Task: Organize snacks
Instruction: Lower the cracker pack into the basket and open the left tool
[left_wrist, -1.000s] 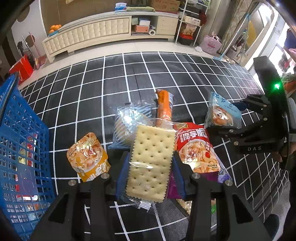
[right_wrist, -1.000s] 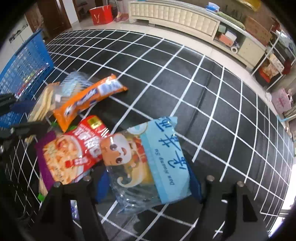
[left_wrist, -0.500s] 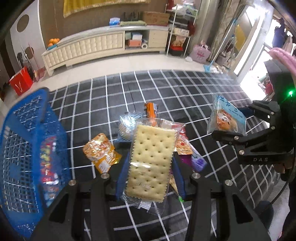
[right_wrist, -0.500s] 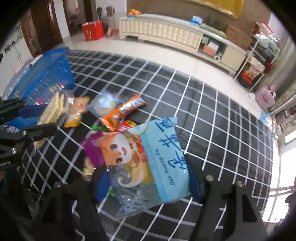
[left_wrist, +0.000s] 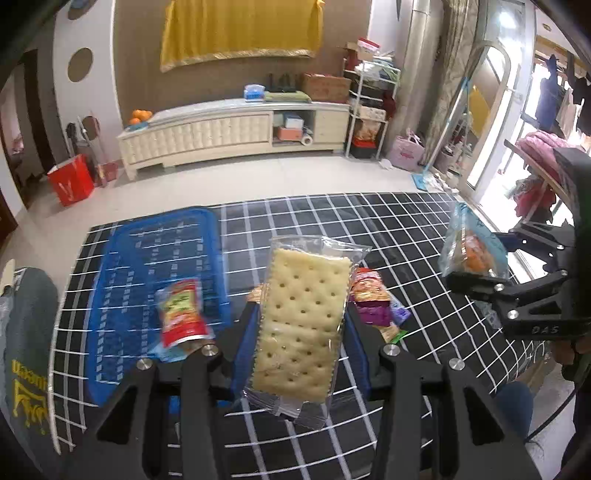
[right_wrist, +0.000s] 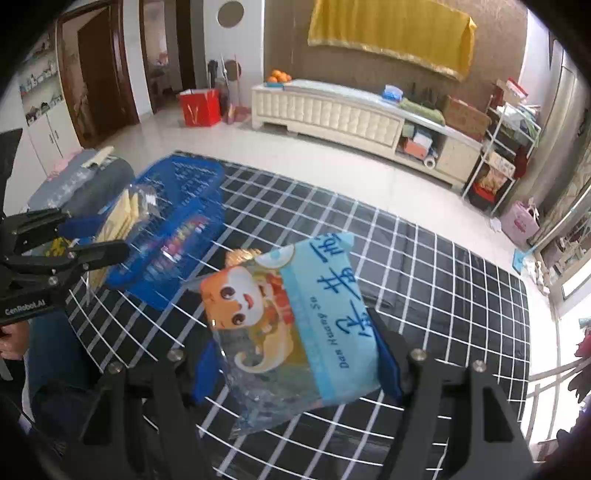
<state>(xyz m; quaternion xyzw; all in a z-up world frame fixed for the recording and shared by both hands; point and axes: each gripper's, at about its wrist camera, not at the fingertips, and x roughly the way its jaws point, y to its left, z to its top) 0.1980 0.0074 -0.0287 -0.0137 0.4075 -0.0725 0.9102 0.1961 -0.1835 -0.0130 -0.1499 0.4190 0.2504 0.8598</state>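
My left gripper (left_wrist: 301, 339) is shut on a clear-wrapped cracker pack (left_wrist: 301, 321), held high above the black checked mat (left_wrist: 369, 218). My right gripper (right_wrist: 295, 354) is shut on a light blue snack bag with a cartoon cat (right_wrist: 295, 325), also lifted well off the floor. The blue plastic basket (left_wrist: 159, 251) lies below and to the left, with a red snack bag (left_wrist: 183, 314) inside it. In the right wrist view the basket (right_wrist: 181, 206) sits at the left, behind the left gripper (right_wrist: 107, 236) and its cracker pack (right_wrist: 122, 218). The right gripper (left_wrist: 476, 269) with its bag (left_wrist: 471, 251) shows at the right of the left wrist view.
Red and purple snack packets (left_wrist: 373, 299) lie on the mat right of the crackers. A long cream cabinet (left_wrist: 229, 133) stands against the far wall, a red bag (left_wrist: 72, 181) to its left and a wire shelf (left_wrist: 365, 114) to its right. A grey cushion (left_wrist: 26, 347) lies beside the basket.
Both grippers have risen steeply with their snacks, so the mat and floor snacks look much smaller. The basket has shifted from the far left edge toward the middle of the left wrist view.
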